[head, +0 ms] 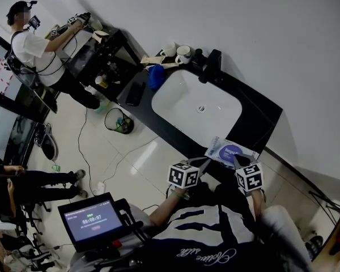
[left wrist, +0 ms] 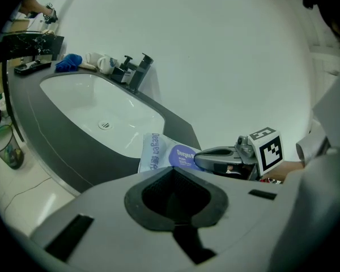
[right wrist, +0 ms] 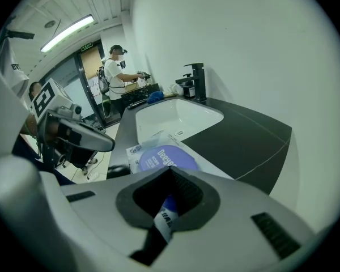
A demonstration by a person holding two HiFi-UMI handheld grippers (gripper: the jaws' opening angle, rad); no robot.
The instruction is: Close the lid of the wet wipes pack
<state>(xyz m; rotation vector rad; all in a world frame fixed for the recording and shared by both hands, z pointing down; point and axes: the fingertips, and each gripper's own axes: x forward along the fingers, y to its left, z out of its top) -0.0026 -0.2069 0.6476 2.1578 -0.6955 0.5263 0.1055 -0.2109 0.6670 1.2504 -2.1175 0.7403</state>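
The wet wipes pack [head: 229,150] lies flat on the black counter [head: 260,115], just right of the sink. It is white with a round purple lid label [right wrist: 161,156], which looks flat. My right gripper [head: 238,160] rests on the pack's near edge. Its jaws are together [right wrist: 169,177], and a white-and-blue printed strip of the pack shows pinched in the slit between them. My left gripper [head: 205,161] sits at the pack's near left corner with its jaws shut [left wrist: 173,171] and nothing between them; the pack [left wrist: 158,152] lies just beyond.
A white sink [head: 198,103] with a black faucet [head: 212,64] fills the counter's middle. Cups [head: 178,52], a blue cloth [head: 154,77] and a phone [head: 135,93] lie at the far end. On the floor are a bin [head: 119,120] and another person [head: 37,44].
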